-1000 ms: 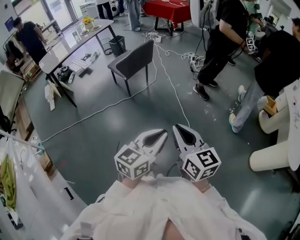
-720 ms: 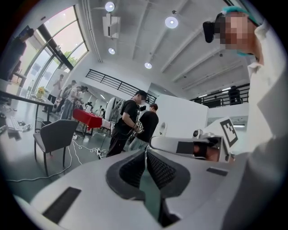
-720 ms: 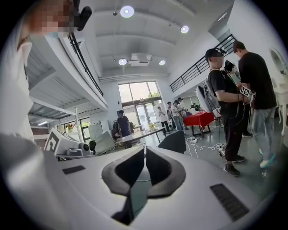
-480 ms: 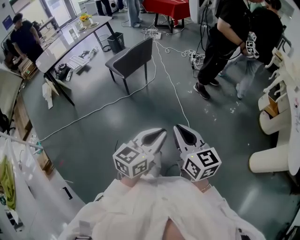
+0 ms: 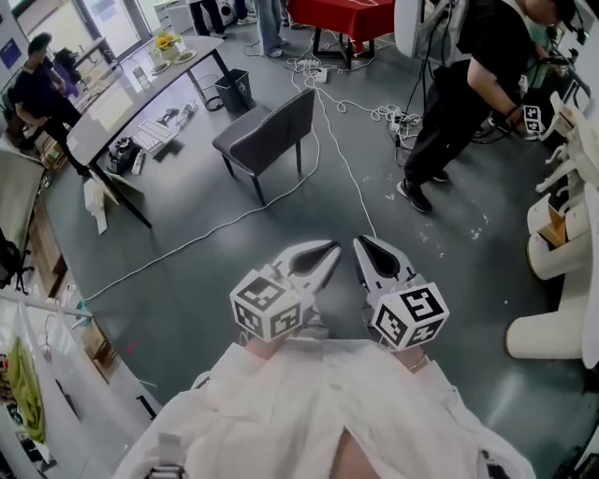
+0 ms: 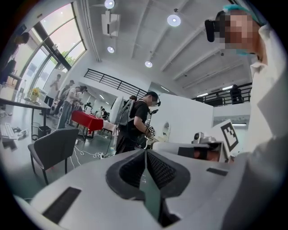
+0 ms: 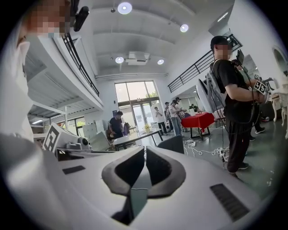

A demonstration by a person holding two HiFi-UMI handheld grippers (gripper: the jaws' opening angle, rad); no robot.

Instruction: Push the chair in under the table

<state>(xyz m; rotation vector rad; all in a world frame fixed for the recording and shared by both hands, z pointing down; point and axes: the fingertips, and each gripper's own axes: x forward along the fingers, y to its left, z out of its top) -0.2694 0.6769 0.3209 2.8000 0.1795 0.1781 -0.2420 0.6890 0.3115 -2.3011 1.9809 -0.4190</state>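
A dark grey chair [image 5: 271, 131] stands on the floor, pulled out and apart from the long curved table [image 5: 126, 98] at the upper left. Both grippers are held side by side in front of my white-sleeved body, far short of the chair. The left gripper [image 5: 331, 250] is shut with nothing in it, and so is the right gripper [image 5: 359, 245]. In the left gripper view the chair [image 6: 51, 150] shows at the left beyond the shut left gripper [image 6: 145, 152]. The right gripper view has the chair [image 7: 173, 143] and table [image 7: 135, 139] behind the shut right gripper [image 7: 145, 150].
A white cable [image 5: 215, 224] runs across the floor between me and the chair. A black bin [image 5: 234, 91] stands by the table, bags [image 5: 122, 154] lie under it. A person in black [image 5: 463, 94] stands at the right, near white furniture [image 5: 552, 327]. A red-covered table [image 5: 351, 19] is behind.
Both grippers and I have moved forward across the floor toward the chair. The person in black has shifted right; another person at the right edge has left the view. The jaws stayed shut.
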